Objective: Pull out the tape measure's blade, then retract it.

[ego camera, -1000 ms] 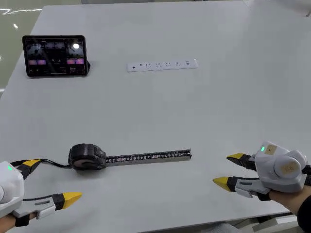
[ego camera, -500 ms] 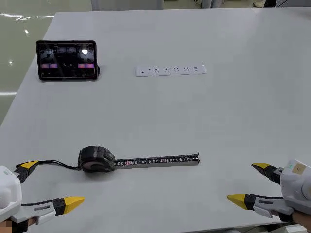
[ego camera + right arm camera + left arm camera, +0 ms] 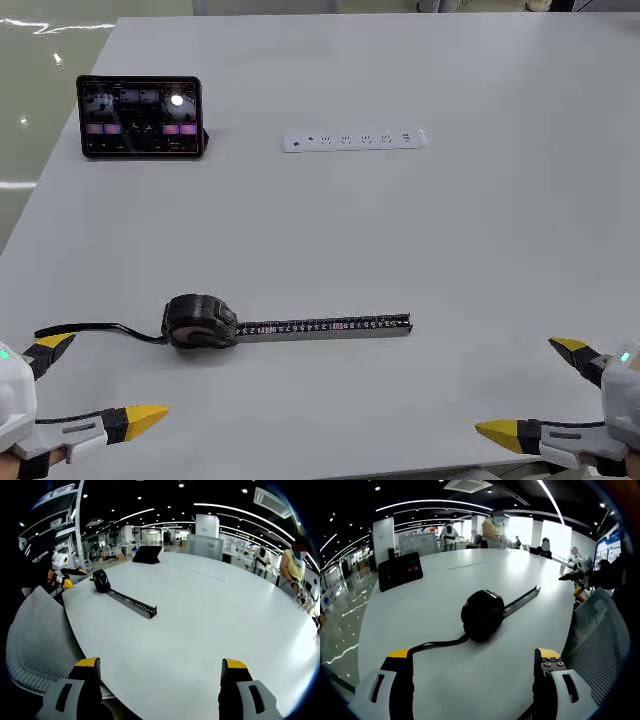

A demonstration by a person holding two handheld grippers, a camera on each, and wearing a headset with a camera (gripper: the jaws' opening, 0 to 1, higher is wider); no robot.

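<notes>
A black tape measure (image 3: 200,321) lies on the white table, its blade (image 3: 325,325) drawn out to the right and its black wrist strap (image 3: 95,329) trailing left. My left gripper (image 3: 95,378) is open at the near left corner, a little short of the case (image 3: 482,614), nothing between its yellow-tipped fingers. My right gripper (image 3: 535,390) is open at the near right edge, well clear of the blade's end (image 3: 150,612), which lies ahead and left of it.
A tablet (image 3: 141,117) stands at the far left of the table (image 3: 450,250) and a white power strip (image 3: 355,140) lies beyond the middle. A grey mesh chair (image 3: 40,645) sits at the near edge. People stand in the background (image 3: 495,527).
Both grippers have drawn back toward the near edge, the right one moving rightwards away from the blade's end. The tape measure lies as before; the head camera shifted.
</notes>
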